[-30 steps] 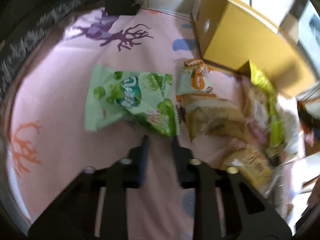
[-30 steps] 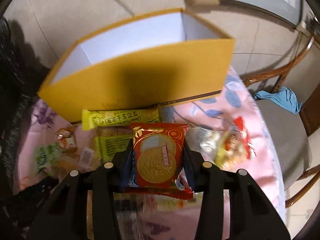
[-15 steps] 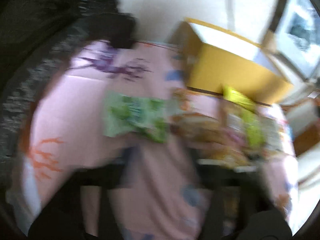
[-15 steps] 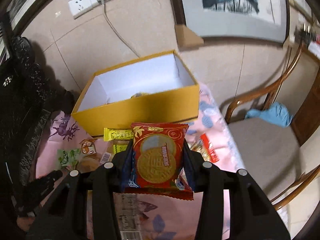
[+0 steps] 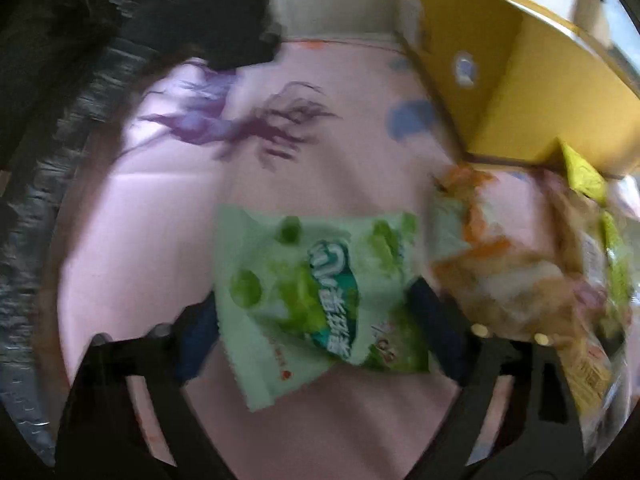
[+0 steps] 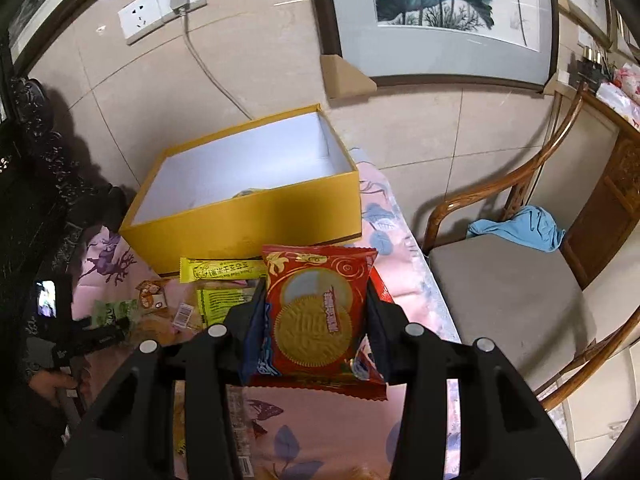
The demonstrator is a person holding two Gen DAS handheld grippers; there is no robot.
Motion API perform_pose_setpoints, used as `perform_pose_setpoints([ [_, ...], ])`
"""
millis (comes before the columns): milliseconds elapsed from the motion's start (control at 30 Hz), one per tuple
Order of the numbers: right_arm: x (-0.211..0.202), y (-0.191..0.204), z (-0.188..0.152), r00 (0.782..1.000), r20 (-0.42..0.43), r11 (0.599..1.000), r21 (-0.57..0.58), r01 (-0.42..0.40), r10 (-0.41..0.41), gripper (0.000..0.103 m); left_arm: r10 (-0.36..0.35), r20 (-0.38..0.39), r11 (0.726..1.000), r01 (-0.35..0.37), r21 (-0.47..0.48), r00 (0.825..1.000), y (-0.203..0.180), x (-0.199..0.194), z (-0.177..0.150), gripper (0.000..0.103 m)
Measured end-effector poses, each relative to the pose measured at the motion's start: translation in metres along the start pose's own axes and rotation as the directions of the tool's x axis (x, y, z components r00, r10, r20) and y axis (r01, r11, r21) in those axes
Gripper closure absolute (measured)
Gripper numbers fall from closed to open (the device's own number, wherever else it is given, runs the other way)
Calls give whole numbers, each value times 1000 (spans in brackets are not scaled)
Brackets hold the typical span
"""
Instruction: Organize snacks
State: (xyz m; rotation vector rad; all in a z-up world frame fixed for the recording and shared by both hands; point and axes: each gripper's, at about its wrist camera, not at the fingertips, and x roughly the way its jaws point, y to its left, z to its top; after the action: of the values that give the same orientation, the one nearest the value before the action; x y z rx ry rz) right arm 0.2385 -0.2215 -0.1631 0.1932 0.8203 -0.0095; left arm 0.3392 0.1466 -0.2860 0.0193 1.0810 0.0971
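Left gripper (image 5: 316, 312): jaws just closing, still wide astride the crinkly green packet (image 5: 316, 292), frame centre.
Right gripper (image 6: 316, 312): clamps the glossy red biscuit packet (image 6: 318, 312) below the rectangular yellow box (image 6: 248, 220).

A red foil cookie packet (image 6: 320, 312) printed with a round golden biscuit stands upright, clamped at its sides, raised above the bench in front of an open yellow cardboard box (image 6: 248, 220) with a white inside; something small lies at the box's bottom. A pale green crinkly snack bag (image 5: 316, 300) with teal lettering lies flat on the pink patterned cloth, slightly skewed. Just right of it sits a blurred heap of orange-and-white and tan wrapped snacks (image 5: 500, 264). A long yellow bar wrapper (image 6: 220, 270) lies against the box's front wall, with a yellow-green packet (image 6: 224, 300) just below it.
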Motion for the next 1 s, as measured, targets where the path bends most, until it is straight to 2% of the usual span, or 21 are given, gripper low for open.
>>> perform_pose_setpoints([
  [100, 7, -4, -2, 999, -31, 1000, 13, 20, -20, 58, -27, 2, 1000, 27, 3, 1000, -2, -1, -2, 29],
  [200, 6, 0, 1, 1000, -27, 1000, 12, 1, 0, 58, -49, -24, 999, 49, -1, 999, -1, -3, 1, 41],
  [267, 2, 8, 3, 1000, -10, 1000, -16, -5, 5, 58, -101, -36, 995, 100, -30, 994, 1, -11, 3, 45],
  [367, -8, 15, 6, 1000, 11, 999, -40, -29, 29, 58, -89, -33, 996, 88, -31, 996, 1, -21, -1, 46],
  [600, -27, 20, 14, 998, 48, 998, -48, -47, 49, 58, -156, 58, 984, 160, -73, 986, 9, -67, -3, 46],
  [833, -33, 29, 40, 989, 112, 994, -58, -89, 95, 58, -103, 145, 992, 112, -52, 984, 2, -122, 28, 46],
  [1000, -15, 38, 86, 981, 158, 991, -87, -100, 113, 58, -169, 258, 982, 184, -38, 951, -16, -159, 75, 45],
])
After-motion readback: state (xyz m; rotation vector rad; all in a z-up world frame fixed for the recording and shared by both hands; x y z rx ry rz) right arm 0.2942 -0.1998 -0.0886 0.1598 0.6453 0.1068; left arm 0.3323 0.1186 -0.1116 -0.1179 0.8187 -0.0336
